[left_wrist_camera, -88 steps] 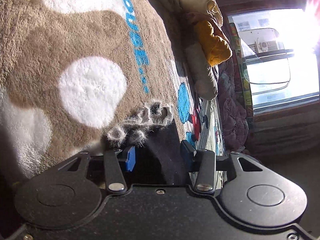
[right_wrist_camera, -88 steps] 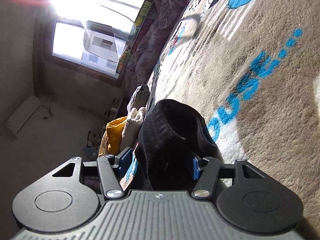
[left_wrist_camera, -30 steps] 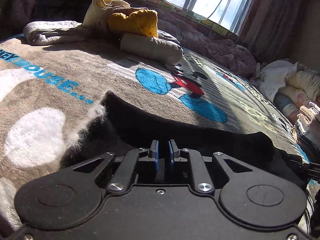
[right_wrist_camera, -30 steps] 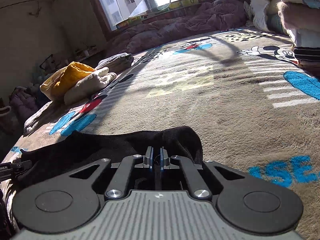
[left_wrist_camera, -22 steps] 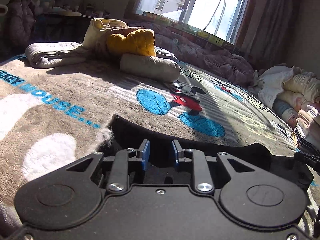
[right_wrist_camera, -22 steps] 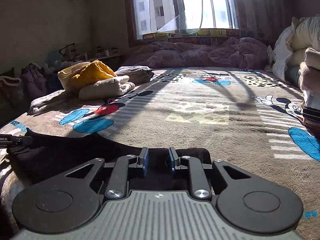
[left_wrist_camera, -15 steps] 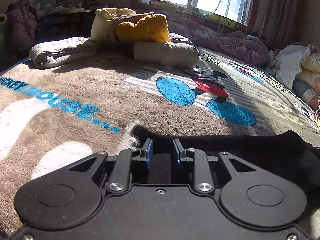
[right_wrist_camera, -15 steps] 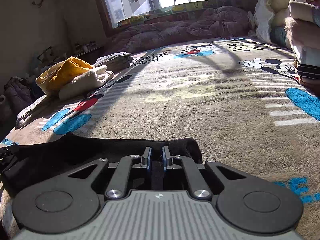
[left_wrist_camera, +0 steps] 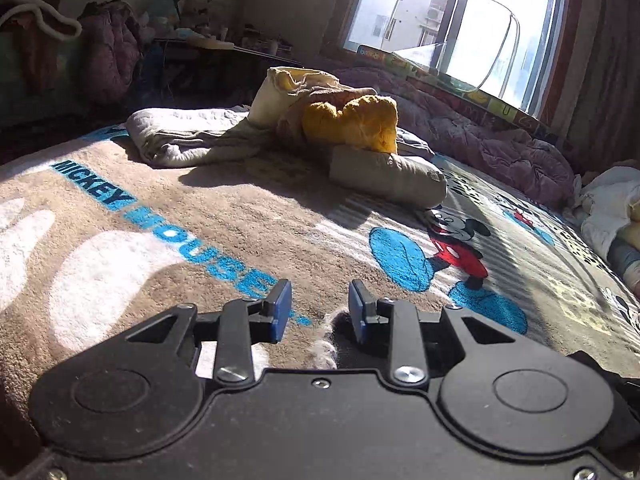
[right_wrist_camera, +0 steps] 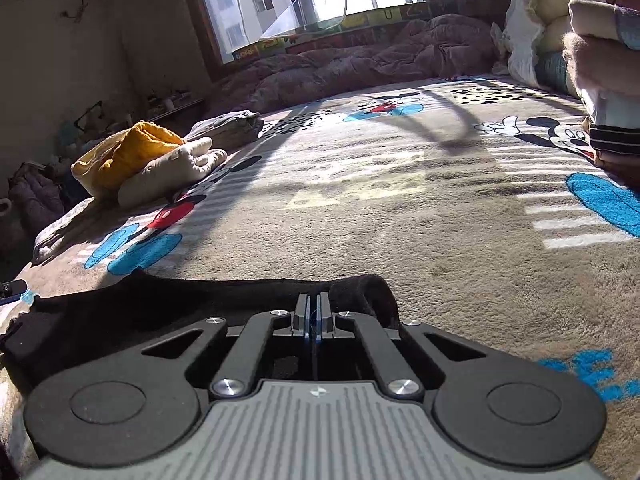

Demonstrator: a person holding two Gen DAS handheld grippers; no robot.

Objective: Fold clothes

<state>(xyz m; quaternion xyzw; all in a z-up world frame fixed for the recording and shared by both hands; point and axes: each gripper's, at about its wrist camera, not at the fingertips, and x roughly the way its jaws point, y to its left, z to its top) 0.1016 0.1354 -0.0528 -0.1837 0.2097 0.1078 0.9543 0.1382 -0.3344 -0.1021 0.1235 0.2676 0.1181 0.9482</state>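
Plush tan Mickey Mouse blanket (right_wrist_camera: 400,216) covers the whole bed, and the black knit garment (right_wrist_camera: 132,312) lies flat across its near edge as a long low band. Heap of yellow and cream clothes (left_wrist_camera: 340,120) sits well apart toward the window, and a stack of folded pale laundry (right_wrist_camera: 592,60) sits at far right; neither is in play. What just changed: left gripper (left_wrist_camera: 316,310) now has its blue pads spread wide with nothing between them, and only a fuzzy grey-edged corner of the black cloth (left_wrist_camera: 332,336) shows low, just beside the right pad. Half a second ago those pads were narrower and straddling black fabric, and a second ago they were pinched on it, so the left end has been let go and laid on the blanket. The black band that filled the left view then has dropped almost out of it; the camera now looks over bare blanket. Right gripper (right_wrist_camera: 313,316) is unchanged in that span: fingers pressed together on the garment's rolled right end, a thin dark edge visible between the pads. My read: this lay-down is finished on the left side only. The right end needs releasing next, then a re-grip for the next fold. Risk is the right pull dragging the freed end out of line.
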